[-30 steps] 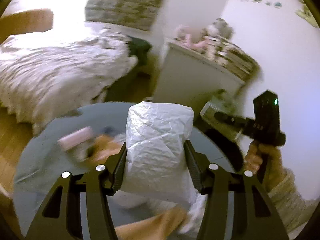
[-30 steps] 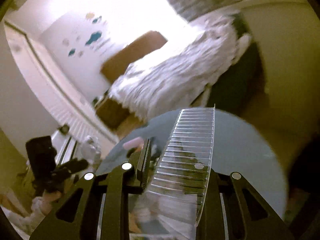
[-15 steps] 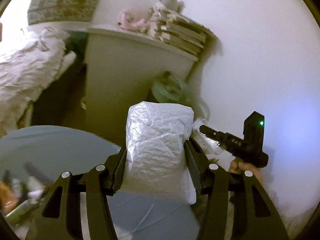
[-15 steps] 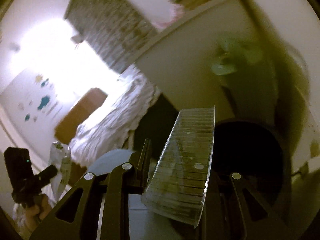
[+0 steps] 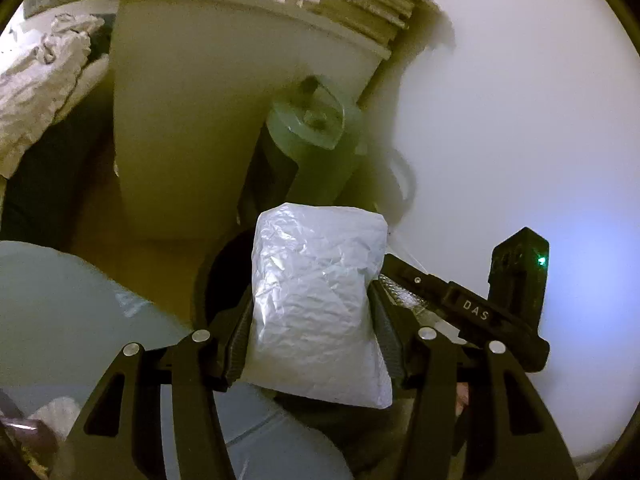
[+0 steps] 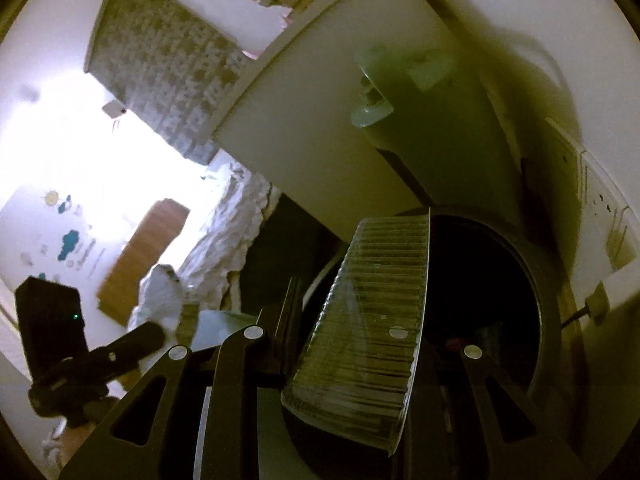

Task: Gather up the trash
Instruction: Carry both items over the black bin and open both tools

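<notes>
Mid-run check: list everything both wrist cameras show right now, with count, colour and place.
crumpled bag: one, white, clamped in the left gripper's jaws, above the bin.
ribbed plastic tray: one, clear, in the right gripper's jaws, over the bin mouth.
bin: one, dark, round, on the floor by the wall.
round table: one, grey-blue, left of the bin.
cabinet: one, cream, behind the bin.
stacked boards: one pile, tan, on the cabinet.
green roll: one, upright beside the cabinet.
bed cover: one, white, far left.
left gripper: black, shut.
right gripper: black, shut.
</notes>
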Action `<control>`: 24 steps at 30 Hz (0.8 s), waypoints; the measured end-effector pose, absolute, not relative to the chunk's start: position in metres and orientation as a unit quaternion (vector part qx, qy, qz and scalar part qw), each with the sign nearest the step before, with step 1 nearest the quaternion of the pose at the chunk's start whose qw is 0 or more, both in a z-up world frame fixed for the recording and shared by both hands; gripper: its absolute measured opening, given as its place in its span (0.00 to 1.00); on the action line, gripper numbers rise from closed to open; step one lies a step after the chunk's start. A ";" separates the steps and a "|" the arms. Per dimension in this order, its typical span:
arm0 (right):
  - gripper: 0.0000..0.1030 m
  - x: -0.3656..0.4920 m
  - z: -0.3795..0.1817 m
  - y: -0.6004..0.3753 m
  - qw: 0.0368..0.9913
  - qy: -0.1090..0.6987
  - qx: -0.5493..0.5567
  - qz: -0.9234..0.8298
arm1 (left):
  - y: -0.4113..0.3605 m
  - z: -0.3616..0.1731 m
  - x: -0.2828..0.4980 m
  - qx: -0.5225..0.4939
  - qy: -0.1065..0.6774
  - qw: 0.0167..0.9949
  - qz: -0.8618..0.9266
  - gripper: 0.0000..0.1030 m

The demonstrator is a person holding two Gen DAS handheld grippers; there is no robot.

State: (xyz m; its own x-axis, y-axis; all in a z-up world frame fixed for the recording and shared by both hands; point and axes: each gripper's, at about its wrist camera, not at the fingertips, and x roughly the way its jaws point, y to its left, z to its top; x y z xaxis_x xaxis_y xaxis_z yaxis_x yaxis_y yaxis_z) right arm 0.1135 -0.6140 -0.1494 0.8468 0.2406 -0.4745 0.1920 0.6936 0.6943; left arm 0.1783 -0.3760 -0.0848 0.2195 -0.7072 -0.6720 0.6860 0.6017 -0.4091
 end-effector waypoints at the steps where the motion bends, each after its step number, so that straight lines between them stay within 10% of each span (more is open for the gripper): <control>1: 0.24 0.115 -0.152 -0.615 0.876 0.280 0.393 0.012 | -0.380 -0.088 0.178 -0.011 0.440 0.779 -0.447 0.52; 16: 0.24 0.126 -0.179 -0.629 0.851 0.325 0.412 -0.020 | -0.410 -0.118 0.186 -0.009 0.478 0.759 -0.442 0.56; 22: 0.65 0.118 -0.179 -0.627 0.848 0.326 0.416 -0.036 | -0.416 -0.117 0.181 0.014 0.471 0.765 -0.438 0.81; 24: 0.65 0.117 -0.179 -0.628 0.850 0.323 0.415 -0.040 | -0.414 -0.114 0.178 0.015 0.467 0.767 -0.440 0.81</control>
